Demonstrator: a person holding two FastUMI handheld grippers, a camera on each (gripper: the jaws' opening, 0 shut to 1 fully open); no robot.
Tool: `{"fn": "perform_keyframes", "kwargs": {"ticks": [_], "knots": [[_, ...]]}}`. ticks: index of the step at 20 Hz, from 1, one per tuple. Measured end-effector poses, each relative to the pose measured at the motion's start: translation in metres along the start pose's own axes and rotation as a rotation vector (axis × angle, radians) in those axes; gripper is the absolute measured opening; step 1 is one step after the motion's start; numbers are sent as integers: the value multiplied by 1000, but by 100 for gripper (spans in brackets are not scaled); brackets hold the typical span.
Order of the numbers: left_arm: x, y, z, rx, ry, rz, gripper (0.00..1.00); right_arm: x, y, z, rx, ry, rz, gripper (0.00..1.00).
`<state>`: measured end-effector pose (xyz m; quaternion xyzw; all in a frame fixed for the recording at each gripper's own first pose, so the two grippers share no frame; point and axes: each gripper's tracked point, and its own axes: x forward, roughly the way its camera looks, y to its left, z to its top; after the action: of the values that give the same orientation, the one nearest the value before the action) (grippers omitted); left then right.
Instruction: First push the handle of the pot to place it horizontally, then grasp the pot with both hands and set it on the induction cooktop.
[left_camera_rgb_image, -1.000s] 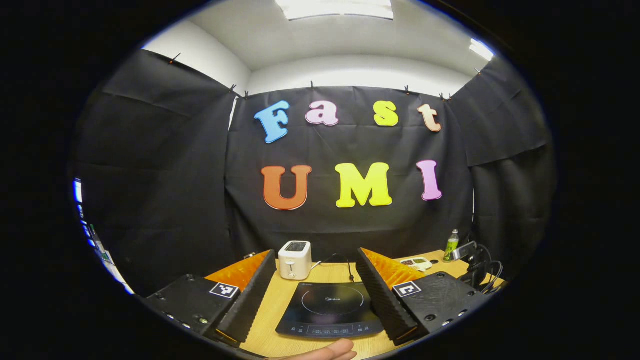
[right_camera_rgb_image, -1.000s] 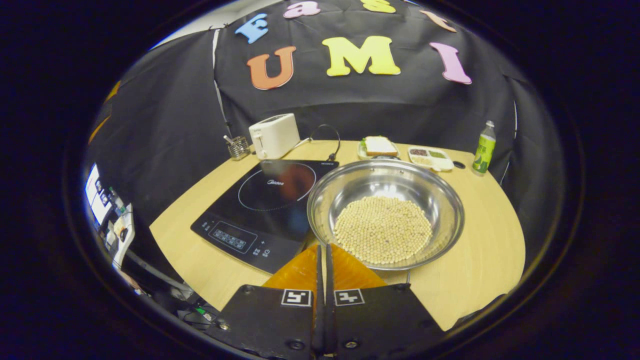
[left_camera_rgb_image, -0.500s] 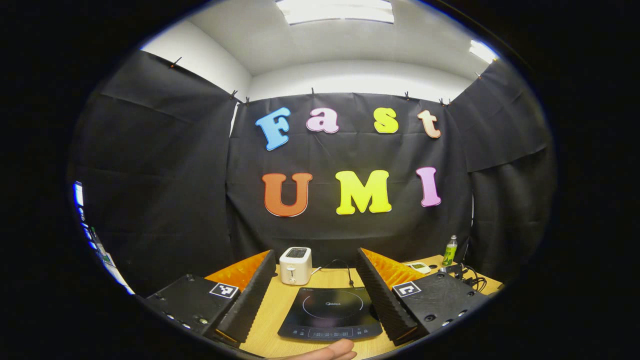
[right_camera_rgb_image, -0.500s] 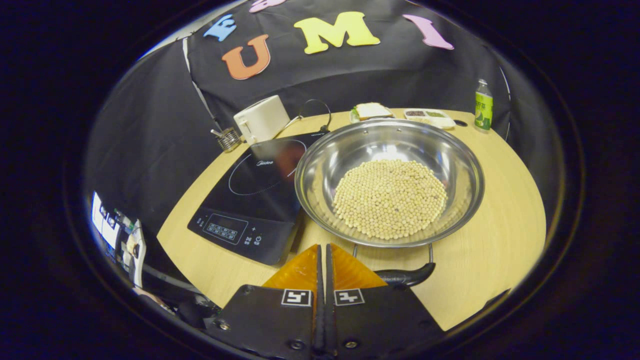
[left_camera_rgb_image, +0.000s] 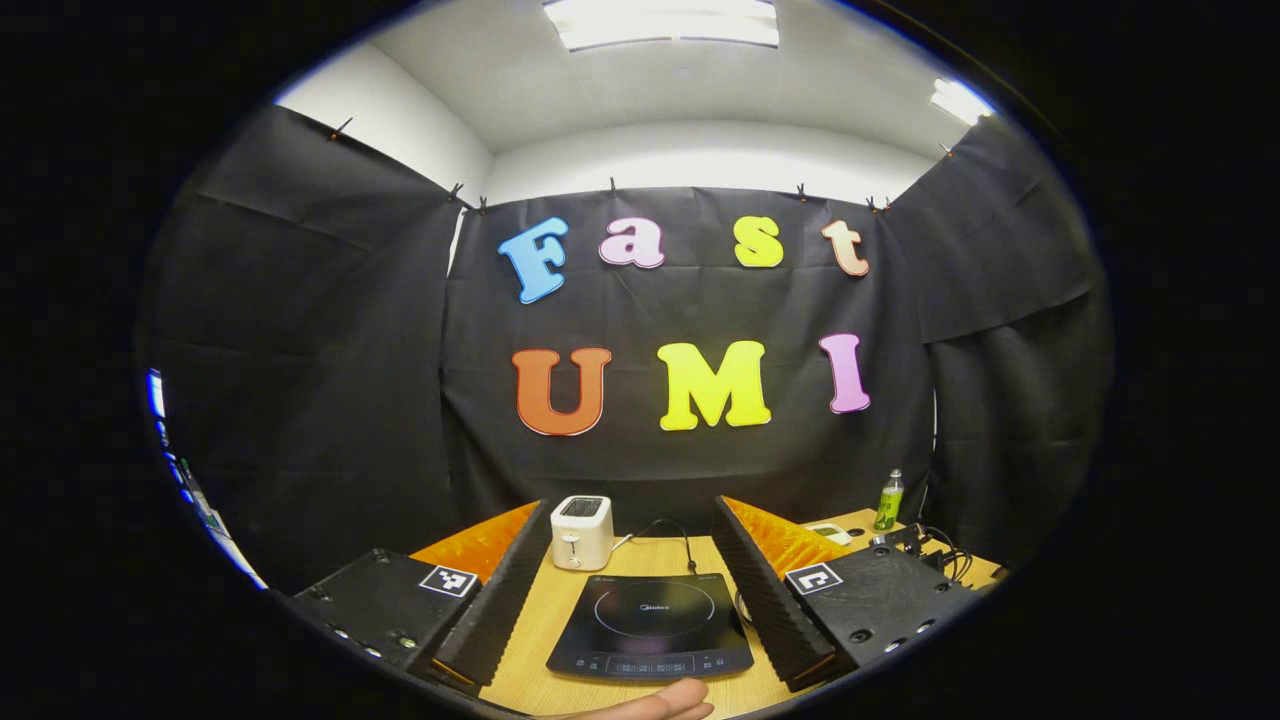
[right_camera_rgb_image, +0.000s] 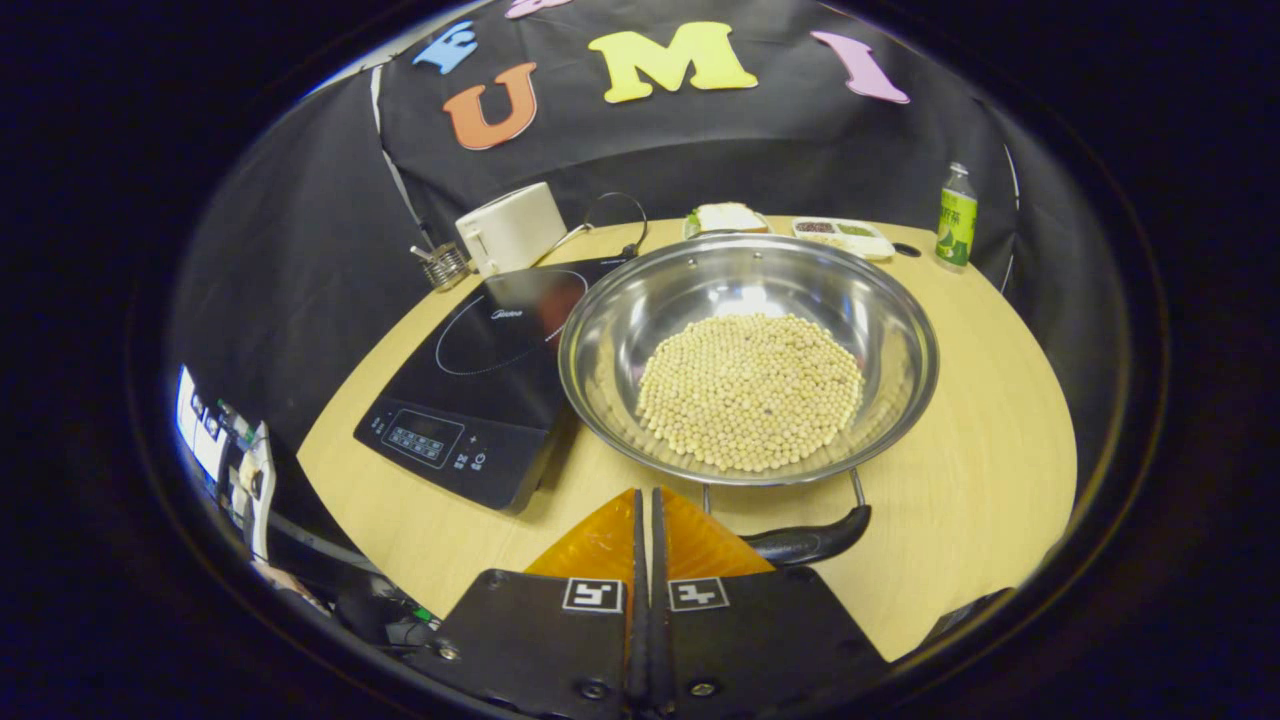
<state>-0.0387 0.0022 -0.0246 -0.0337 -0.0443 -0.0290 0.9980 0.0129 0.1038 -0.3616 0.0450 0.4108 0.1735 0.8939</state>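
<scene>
Sitting together: one pot (right_camera_rgb_image: 748, 360), one induction cooktop (right_camera_rgb_image: 480, 375).

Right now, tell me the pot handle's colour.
Black handle; the right gripper view shows it best.

Cooktop brand: small logo on induction cooktop (right_camera_rgb_image: 470, 375) glass, 12 o'clock of ring; too small to read.
Bottle label: green bottle (right_camera_rgb_image: 954, 216), illegible.
</scene>
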Motion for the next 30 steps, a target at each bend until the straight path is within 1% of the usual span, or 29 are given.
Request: {"fn": "perform_keyframes", "kwargs": {"ticks": [1, 2, 3, 4, 6, 7, 8, 9, 10, 12, 13, 17, 18, 19, 20, 21, 22, 23, 24, 25, 30], "knots": [[2, -2, -2, 8, 2, 1, 96, -1, -4, 0, -4, -3, -1, 4], [2, -3, -3, 12, 4, 4, 96, -3, -8, 0, -6, -6, -2, 1], [3, -4, -5, 13, 6, 4, 96, -4, -12, 0, -11, -9, -2, 1], [3, -6, -6, 14, 9, 2, 96, -5, -17, 1, -18, -13, -1, 4], [3, -7, -5, 16, 5, 5, 96, -6, -26, 2, -33, -25, 2, 4], [4, -7, -2, 17, 0, 6, 96, -7, -32, 3, -36, -31, 1, 1], [4, -8, -1, 19, -4, 4, 96, -8, -36, 5, -39, -36, 0, 4], [4, -9, -1, 20, -7, 4, 96, -8, -42, 6, -39, -41, -5, 4], [3, -10, 1, 20, -10, 3, 96, -9, -48, 7, -39, -39, -8, 0], [5, -13, -1, 22, -10, 2, 96, -10, -56, 8, -33, -41, -4, 1], [6, -14, -2, 25, -9, 3, 96, -12, -60, 8, -31, -43, -1, 4], [9, -18, -6, 35, 1, 1, 96, -15, -75, 10, -24, -32, 30, 4], [10, -20, -7, 38, 4, -1, 96, -16, -78, 10, -28, -29, 34, 1], [10, -22, -8, 37, 7, -1, 96, -16, -82, 11, -36, -27, 33, 4], [11, -25, -9, 38, 7, -4, 96, -17, -87, 12, -47, -27, 27, 0], [13, -28, -9, 39, 9, -9, 96, -18, -93, 13, -59, -29, 19, 0], [14, -31, -10, 41, 10, -14, 96, -19, -97, 14, -73, -32, 14, 4], [15, -34, -11, 43, 13, -18, 96, -19, -101, 14, -84, -34, 12, 4], [16, -37, -12, 45, 15, -22, 96, -20, -105, 14, -92, -34, 9, 1], [19, -39, -13, 47, 16, -24, 96, -21, -110, 16, -94, -36, 5, 4], [30, -50, -13, 39, 27, -29, 96, -24, -135, 23, -91, -42, -20, 4]]}}
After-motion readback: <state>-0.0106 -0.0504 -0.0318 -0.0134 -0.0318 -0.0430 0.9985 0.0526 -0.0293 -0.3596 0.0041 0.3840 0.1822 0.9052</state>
